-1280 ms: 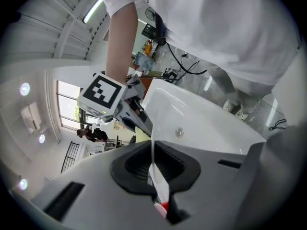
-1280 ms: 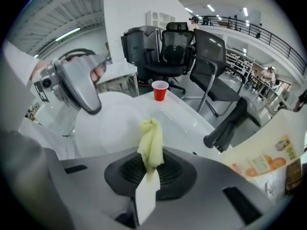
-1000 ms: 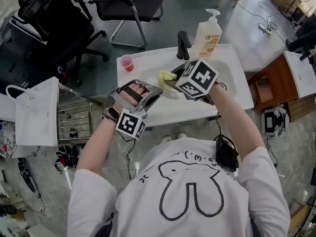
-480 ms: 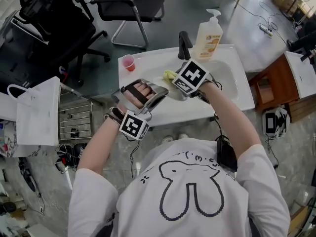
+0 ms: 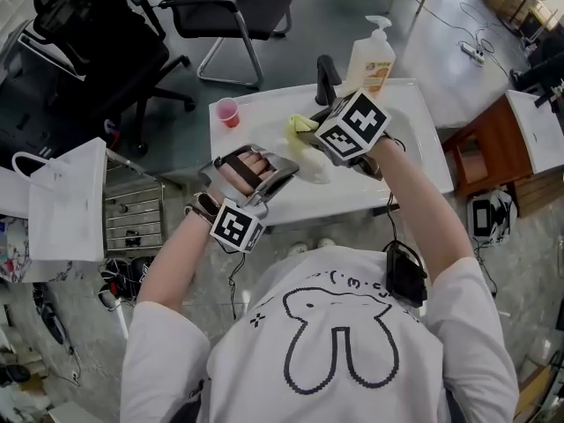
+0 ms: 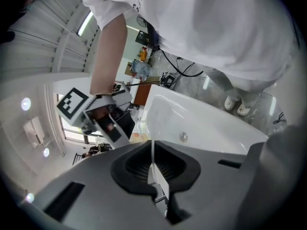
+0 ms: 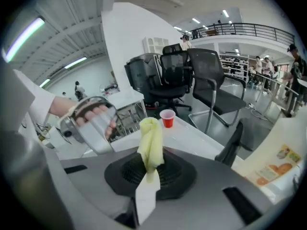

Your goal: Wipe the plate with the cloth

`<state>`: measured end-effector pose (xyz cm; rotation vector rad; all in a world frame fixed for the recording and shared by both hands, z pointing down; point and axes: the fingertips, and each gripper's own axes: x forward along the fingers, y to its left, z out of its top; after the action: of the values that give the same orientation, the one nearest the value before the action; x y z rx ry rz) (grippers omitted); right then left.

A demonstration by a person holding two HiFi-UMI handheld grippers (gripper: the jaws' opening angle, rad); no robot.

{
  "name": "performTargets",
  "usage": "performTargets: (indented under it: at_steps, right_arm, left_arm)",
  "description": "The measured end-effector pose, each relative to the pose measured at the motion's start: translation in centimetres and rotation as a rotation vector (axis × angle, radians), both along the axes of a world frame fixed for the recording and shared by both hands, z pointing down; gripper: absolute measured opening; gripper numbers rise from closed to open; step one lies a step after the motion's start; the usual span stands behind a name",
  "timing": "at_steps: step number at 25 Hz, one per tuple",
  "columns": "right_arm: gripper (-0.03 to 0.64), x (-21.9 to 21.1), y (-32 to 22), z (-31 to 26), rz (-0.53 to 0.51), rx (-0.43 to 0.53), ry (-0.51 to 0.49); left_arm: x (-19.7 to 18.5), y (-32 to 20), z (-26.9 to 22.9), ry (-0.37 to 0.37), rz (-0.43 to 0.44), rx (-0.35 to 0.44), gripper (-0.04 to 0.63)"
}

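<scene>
A pale plate (image 5: pixel 310 174) is held over the white sink (image 5: pixel 416 148) between the two grippers. My left gripper (image 5: pixel 284 171) is shut on its rim; in the left gripper view the thin white edge of the plate (image 6: pixel 153 153) runs between the closed jaws. My right gripper (image 5: pixel 317 132) is shut on a yellow cloth (image 5: pixel 298 125), which stands up out of the jaws as a bunched strip (image 7: pixel 151 145). The cloth sits at the plate's far edge, near the faucet. The right gripper (image 6: pixel 96 114) shows at the left in the left gripper view.
A black faucet (image 5: pixel 328 79) and a soap pump bottle (image 5: pixel 370 60) stand at the sink's far side. A red cup (image 5: pixel 228 111) sits on its left corner. Office chairs (image 5: pixel 238 7) lie beyond; a white bag (image 5: pixel 66 201) and wire rack (image 5: pixel 132 211) are at left.
The right gripper with the cloth slid left over the plate, then drew back up toward the faucet. The left gripper has stayed almost still with the plate.
</scene>
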<state>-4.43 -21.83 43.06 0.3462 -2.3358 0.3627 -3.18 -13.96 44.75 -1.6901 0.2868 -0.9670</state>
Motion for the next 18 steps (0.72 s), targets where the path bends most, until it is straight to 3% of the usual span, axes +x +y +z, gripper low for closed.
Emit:
performTargets:
  at_steps: [3, 6, 10, 14, 18]
  right_arm:
    - [0.048, -2.2, 2.5, -1.7, -0.105, -0.065, -0.075]
    - [0.048, -3.2, 4.0, -0.6, -0.169, -0.116, -0.029]
    - [0.048, -3.3, 3.0, 0.7, -0.136, -0.128, 0.010]
    - [0.048, -3.2, 0.9, 2.3, -0.073, -0.104, 0.063]
    - [0.048, -2.5, -0.8, 3.9, -0.003, -0.109, 0.101]
  left_arm:
    - [0.3, 0.2, 0.1, -0.002, 0.017, 0.010, 0.018]
    - [0.7, 0.7, -0.2, -0.018, 0.050, 0.050, 0.018]
    - [0.6, 1.1, 0.2, -0.063, 0.070, 0.077, 0.018]
    - [1.0, 1.4, -0.7, -0.008, 0.067, 0.061, 0.018]
    - [0.8, 1.4, -1.2, -0.005, 0.066, 0.083, 0.020]
